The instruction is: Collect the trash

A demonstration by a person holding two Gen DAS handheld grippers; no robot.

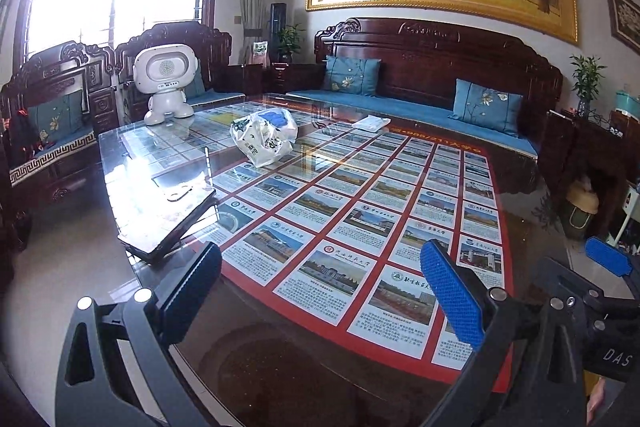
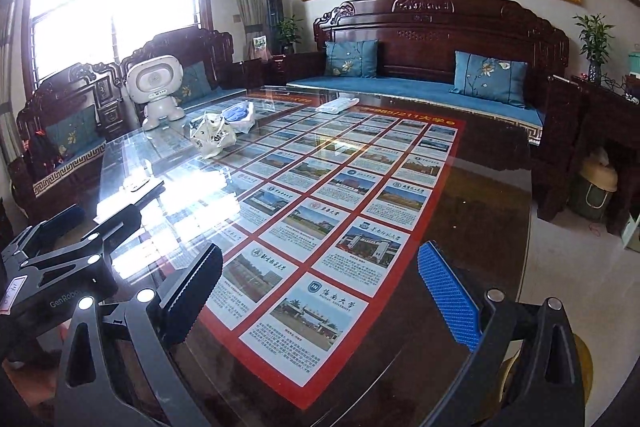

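Note:
A crumpled white plastic bag [image 1: 262,139] with blue stuff inside lies on the glass-topped table [image 1: 492,211], far from both grippers; it also shows in the right wrist view [image 2: 218,133]. A white flat packet [image 1: 373,123] lies near the table's far edge, also seen from the right wrist [image 2: 338,105]. My left gripper [image 1: 320,291] is open and empty above the near edge of the table. My right gripper [image 2: 320,291] is open and empty beside it, to the right. A green bin with a beige lid [image 2: 596,193] stands on the floor at the right.
A white robot toy [image 1: 166,83] stands at the table's far left corner. A dark tablet-like tray [image 1: 168,215] lies at the left edge. Carved wooden sofas with blue cushions [image 1: 486,105] surround the table. A poster of university pictures [image 2: 340,187] lies under the glass.

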